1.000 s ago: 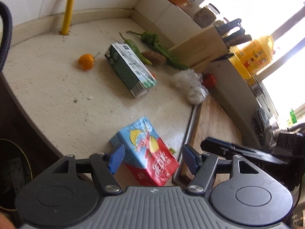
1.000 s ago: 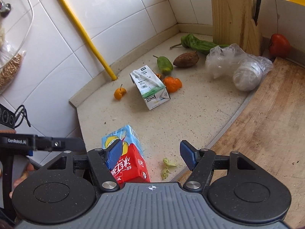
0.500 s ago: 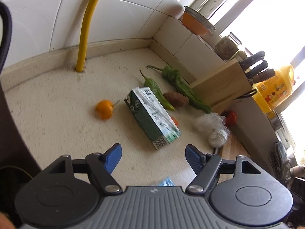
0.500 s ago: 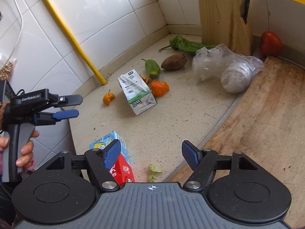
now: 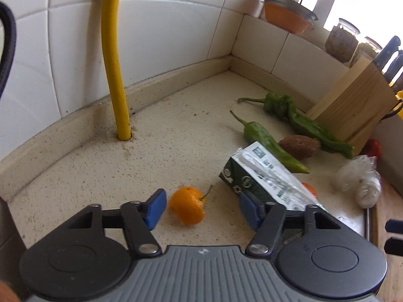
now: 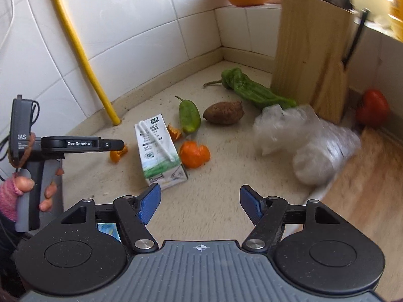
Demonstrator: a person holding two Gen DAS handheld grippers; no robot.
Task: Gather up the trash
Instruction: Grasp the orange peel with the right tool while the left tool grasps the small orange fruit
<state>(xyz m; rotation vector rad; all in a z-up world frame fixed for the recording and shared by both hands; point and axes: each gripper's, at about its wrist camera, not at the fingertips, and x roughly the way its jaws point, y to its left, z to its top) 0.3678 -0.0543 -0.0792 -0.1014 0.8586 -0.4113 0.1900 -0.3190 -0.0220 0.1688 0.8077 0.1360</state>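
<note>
Bare counter [image 5: 75, 176] left of milk carton [image 5: 264, 183]

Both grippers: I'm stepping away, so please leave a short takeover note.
Left gripper: open, empty, low over the counter, the small orange pepper with a stem between its fingers.
Right gripper: open, empty, near the green-and-white milk carton with a straw.
Crumpled clear plastic bag sits by the wooden cutting board.
Done: nothing collected that shows.
Left: carton, bag, orange scraps.

Rt tongs [image 6: 200, 206] open over counter [image 6: 221, 201], milk carton [image 6: 158, 151] ahead, left tongs [image 6: 110, 145] beside it
</note>
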